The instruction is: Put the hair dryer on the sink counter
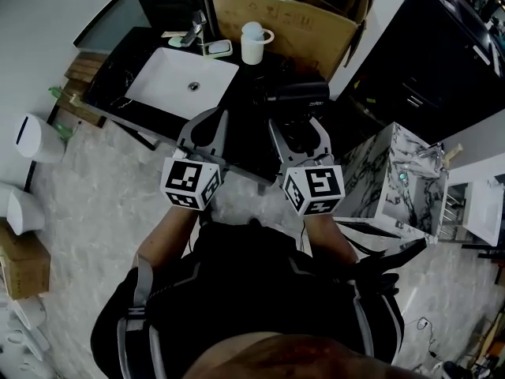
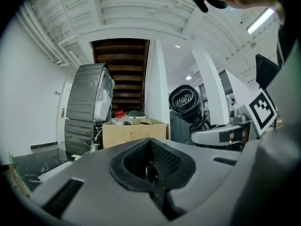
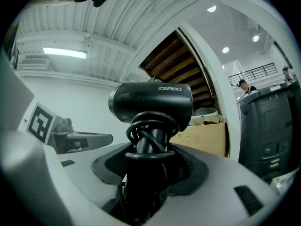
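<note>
**Hair dryer held upright above the sink desk**

The right tongs [image 1: 298,125] clamp the handle of a black hair dryer [image 3: 153,102], with the barrel on top and the cord coiled around the handle. It hangs over the black desk [image 1: 237,101], just beside the white basin [image 1: 180,83], and has not yet been set down. The left tongs [image 1: 211,125] are closed and empty. The dryer looks like rigid, smooth plastic, fairly light but top-heavy. The handle is probably the safest hold, because the looped cord may slip.
</note>
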Action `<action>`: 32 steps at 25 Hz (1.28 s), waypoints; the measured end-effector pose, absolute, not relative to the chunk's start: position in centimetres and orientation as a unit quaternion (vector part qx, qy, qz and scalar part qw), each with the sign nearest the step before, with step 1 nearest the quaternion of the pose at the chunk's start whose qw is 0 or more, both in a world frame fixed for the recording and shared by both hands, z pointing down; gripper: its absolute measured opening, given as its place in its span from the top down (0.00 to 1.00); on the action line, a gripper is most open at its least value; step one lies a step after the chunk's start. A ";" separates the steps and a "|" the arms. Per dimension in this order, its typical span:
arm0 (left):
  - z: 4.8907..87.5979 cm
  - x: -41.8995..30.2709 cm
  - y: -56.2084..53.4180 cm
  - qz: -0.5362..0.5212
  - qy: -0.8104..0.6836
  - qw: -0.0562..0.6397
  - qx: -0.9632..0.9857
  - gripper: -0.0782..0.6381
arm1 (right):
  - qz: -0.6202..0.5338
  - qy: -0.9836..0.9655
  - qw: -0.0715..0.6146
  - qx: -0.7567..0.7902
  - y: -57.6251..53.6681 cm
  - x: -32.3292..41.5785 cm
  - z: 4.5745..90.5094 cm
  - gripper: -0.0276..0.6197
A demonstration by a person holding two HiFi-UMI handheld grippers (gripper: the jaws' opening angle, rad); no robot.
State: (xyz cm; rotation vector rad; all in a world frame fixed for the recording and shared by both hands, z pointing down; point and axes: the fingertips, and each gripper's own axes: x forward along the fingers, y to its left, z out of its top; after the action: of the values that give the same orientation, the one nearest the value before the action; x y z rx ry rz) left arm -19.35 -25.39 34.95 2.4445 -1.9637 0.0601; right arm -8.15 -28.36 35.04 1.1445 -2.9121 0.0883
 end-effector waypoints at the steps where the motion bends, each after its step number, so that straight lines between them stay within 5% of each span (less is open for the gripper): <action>1: 35.0 -19.7 -25.8 0.019 -0.622 0.004 0.783 0.89 | 0.029 -0.929 0.008 0.370 -28.6 -8.5 35.2 0.59; 32: 41.5 -31.2 -37.0 0.061 -0.531 0.042 0.844 0.89 | 0.097 -0.857 0.104 0.495 -38.6 -18.2 44.3 0.59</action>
State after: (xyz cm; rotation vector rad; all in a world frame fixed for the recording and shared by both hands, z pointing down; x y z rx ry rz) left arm -31.25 -37.00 41.49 2.5841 -1.6246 0.1878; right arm -18.15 -38.60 44.35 1.4599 -2.5290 0.2867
